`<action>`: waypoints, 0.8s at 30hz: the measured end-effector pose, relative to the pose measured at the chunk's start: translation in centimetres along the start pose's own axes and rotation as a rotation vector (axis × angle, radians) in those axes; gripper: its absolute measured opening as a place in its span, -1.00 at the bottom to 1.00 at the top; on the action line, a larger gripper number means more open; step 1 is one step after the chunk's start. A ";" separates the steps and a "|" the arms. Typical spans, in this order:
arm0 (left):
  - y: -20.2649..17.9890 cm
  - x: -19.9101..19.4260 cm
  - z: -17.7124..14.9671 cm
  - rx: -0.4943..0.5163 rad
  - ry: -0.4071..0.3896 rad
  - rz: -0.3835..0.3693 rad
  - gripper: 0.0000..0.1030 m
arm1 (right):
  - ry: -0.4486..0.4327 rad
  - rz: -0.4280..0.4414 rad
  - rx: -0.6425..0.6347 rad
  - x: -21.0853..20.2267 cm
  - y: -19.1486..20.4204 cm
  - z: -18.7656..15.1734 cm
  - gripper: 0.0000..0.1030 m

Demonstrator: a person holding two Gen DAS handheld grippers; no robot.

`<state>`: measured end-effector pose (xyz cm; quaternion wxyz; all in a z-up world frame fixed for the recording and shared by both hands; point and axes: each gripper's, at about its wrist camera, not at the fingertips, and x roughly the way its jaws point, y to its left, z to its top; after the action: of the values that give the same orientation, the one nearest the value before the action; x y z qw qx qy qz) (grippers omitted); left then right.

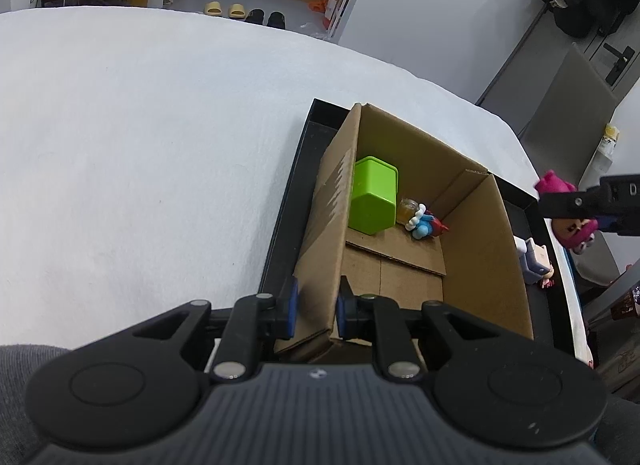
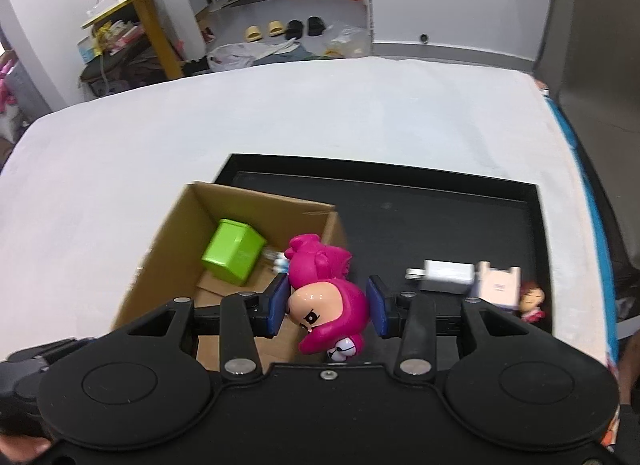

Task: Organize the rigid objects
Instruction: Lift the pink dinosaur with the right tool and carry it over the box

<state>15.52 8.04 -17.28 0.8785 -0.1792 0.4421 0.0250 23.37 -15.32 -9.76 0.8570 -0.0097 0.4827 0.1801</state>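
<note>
Left gripper [image 1: 317,311] clamped; right gripper [image 2: 329,305] gripping.

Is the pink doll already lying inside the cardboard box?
No, the right gripper holds the pink doll above the cardboard box.

Cardboard box [image 2: 256,225] open on top — green container [image 2: 234,251] crowds its far corner, near floor bare.

A white cloth-covered table [image 2: 280,113] carries everything, and its fabric looks soft and faintly textured. Lying directly on it is a shallow black tray [image 2: 400,193] with a raised rim, set toward the table's near right corner. Left of and beyond the tray, only white cloth shows out to the table's far edge.
</note>
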 end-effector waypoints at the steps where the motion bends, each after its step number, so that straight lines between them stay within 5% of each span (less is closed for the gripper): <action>1: 0.1 0.0 0.0 0.000 0.000 -0.001 -0.66 | 0.004 0.009 -0.003 0.2 0.4 0.1 -0.20; 24: 0.8 0.0 0.0 -0.026 0.009 -0.045 -0.64 | 0.146 0.118 0.015 5.7 7.8 -0.4 -0.20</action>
<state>15.35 8.79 -17.50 0.8744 -0.2007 0.4417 0.0102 23.26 -6.43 -13.42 0.8076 0.0123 0.5448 0.2255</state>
